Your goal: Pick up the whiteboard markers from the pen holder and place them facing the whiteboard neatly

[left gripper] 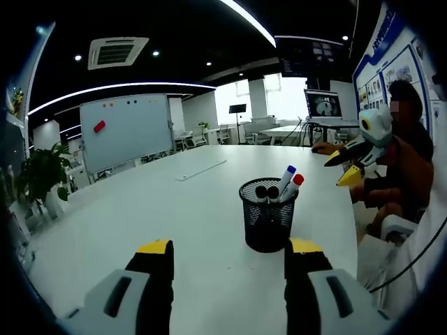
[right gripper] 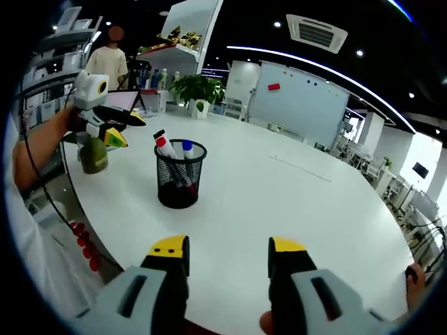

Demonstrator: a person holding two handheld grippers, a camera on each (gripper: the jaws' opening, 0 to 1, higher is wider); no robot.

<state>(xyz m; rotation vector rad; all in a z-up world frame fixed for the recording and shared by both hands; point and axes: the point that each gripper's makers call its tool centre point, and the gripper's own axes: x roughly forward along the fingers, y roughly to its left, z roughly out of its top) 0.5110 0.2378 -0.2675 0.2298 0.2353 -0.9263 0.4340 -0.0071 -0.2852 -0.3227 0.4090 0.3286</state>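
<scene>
A black mesh pen holder (left gripper: 269, 218) stands on the white table (left gripper: 174, 209) just ahead of my left gripper (left gripper: 230, 248), slightly to its right. Markers stick out of it: one with a blue cap (left gripper: 288, 171), one with a red cap (left gripper: 297, 180) and two dark ones. My left gripper is open and holds nothing. The right gripper (left gripper: 343, 166) hovers beyond the holder at the right. In the right gripper view the holder (right gripper: 179, 176) sits ahead and left of my open right gripper (right gripper: 229, 246), with the left gripper (right gripper: 124, 130) above the table's left edge. The whiteboard (left gripper: 126, 129) stands far off.
A long ruler (left gripper: 201, 169) lies on the table towards the whiteboard (right gripper: 297, 101). A green bottle (right gripper: 93, 155) stands near the table edge left of the holder. Potted plants (left gripper: 42, 174) stand by the wall. One person (left gripper: 405, 139) sits at the table; another (right gripper: 108, 59) stands behind.
</scene>
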